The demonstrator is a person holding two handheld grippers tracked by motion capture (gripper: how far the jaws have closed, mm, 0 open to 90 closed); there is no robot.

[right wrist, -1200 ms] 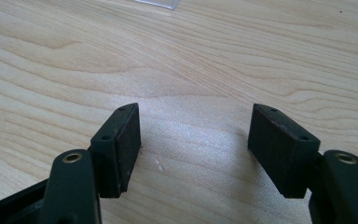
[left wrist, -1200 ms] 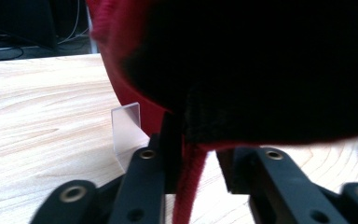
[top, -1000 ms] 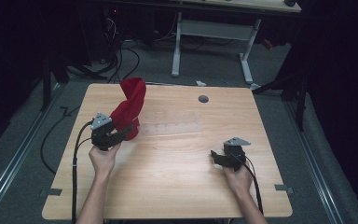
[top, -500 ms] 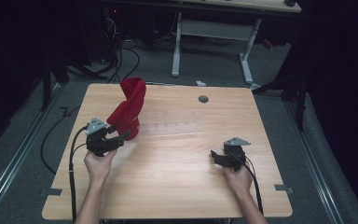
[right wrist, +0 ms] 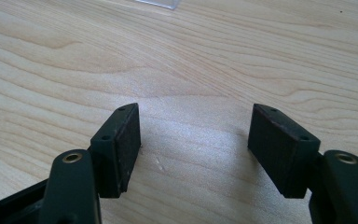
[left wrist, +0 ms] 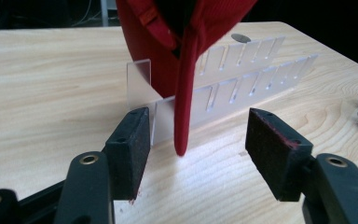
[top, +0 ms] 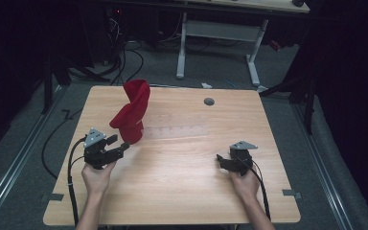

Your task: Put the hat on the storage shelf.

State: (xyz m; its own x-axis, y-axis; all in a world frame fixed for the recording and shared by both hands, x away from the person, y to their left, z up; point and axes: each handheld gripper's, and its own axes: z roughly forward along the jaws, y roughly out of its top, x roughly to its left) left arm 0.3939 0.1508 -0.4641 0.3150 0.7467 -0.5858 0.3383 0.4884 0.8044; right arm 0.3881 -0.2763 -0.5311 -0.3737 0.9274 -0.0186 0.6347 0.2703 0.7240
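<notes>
Left claw (top: 120,147) sat near the bench's (top: 182,191) left-front area, held in the person's left hand (top: 96,175), jaws apart w/ nothing between the pads. In the left gripper view the claw (left wrist: 196,149) pointed at a red cap (left wrist: 186,51) propped upright in a clear slotted rack (left wrist: 233,93); the cap's brim hung down, tip close to the bench just ahead of the gap between the jaws, not touching either pad. Can't tell if the brim tip actually touched the wood.

In the high view the red cap (top: 132,112) stood on the bench's left half, back from the left claw and just beyond it. The clear rack (top: 172,125) ran rightward from the cap's base toward mid-bench, faint against the wood.

Right claw (top: 222,162) rested low at the right-front of the bench in the right hand (top: 244,184), well apart from cap and rack. Right gripper view: claw (right wrist: 193,140) w/ jaws spread wide, bare wood between the pads, a corner of clear plastic at the top edge.

A small dark round grommet (top: 209,101) sat in the bench top near the back edge, right of the cap. Cables trailed from both claws toward the front edge. Beyond the bench: dark floor, cables, white legs of another desk (top: 218,36).
</notes>
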